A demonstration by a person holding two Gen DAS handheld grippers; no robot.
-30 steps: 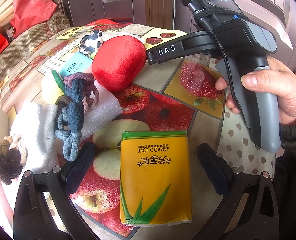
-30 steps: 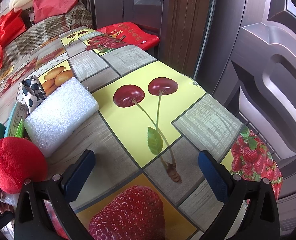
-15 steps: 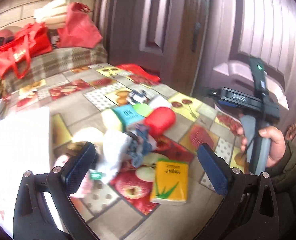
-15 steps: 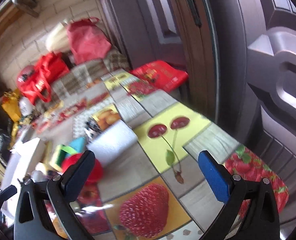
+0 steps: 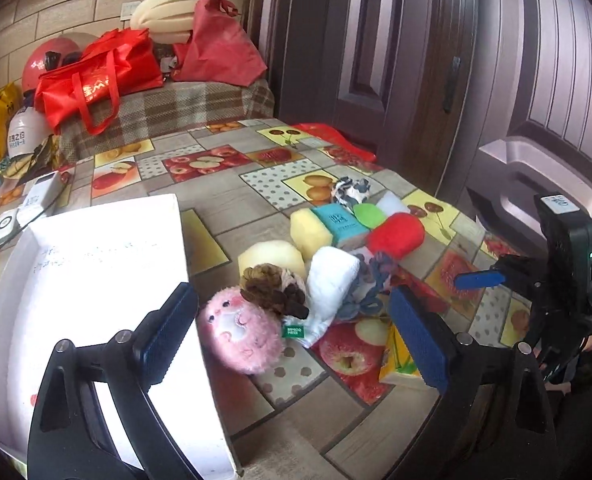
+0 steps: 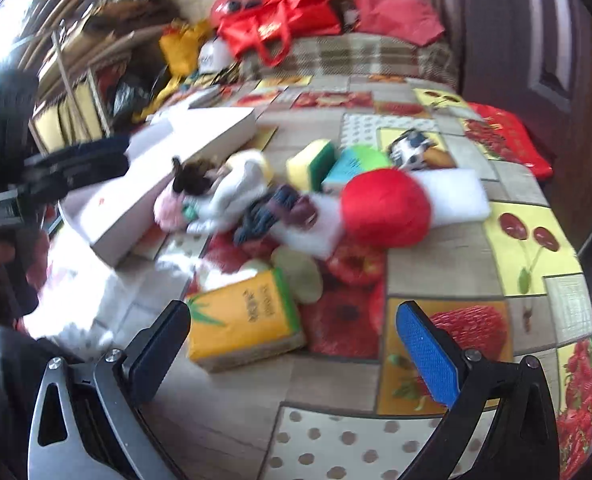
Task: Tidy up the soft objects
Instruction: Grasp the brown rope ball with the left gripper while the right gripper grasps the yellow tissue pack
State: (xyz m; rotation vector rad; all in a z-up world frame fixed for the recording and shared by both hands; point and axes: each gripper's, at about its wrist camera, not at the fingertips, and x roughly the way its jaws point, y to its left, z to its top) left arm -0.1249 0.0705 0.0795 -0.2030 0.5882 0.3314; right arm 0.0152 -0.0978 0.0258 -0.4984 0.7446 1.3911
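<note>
A pile of soft things lies mid-table: a pink plush [image 5: 242, 334], a brown scrunchie [image 5: 274, 286], a white cloth [image 5: 331, 280], a knotted blue-grey rope [image 5: 371, 284], a red plush [image 6: 385, 208], a yellow-green sponge [image 6: 311, 162] and a yellow tissue pack [image 6: 244, 320]. My left gripper [image 5: 292, 336] hangs above the pink plush, which shows between its closing jaws, untouched. Left of the pile stands a white box [image 5: 108, 208]. My right gripper [image 6: 292, 344] is open over the table's near edge, just short of the tissue pack, holding nothing.
A cow-patterned toy [image 5: 349, 190], a teal pack [image 5: 337, 220] and white foam [image 6: 455, 196] lie behind the pile. Red bags [image 5: 96, 76] and a helmet [image 5: 52, 60] crowd the plaid bench at the back. A dark door [image 5: 375, 60] rises close on the right.
Both grippers pulled back and up from the table. The left view swung left onto the white box and pink plush. The right one rolled and turned left toward the pile and tissue pack.
</note>
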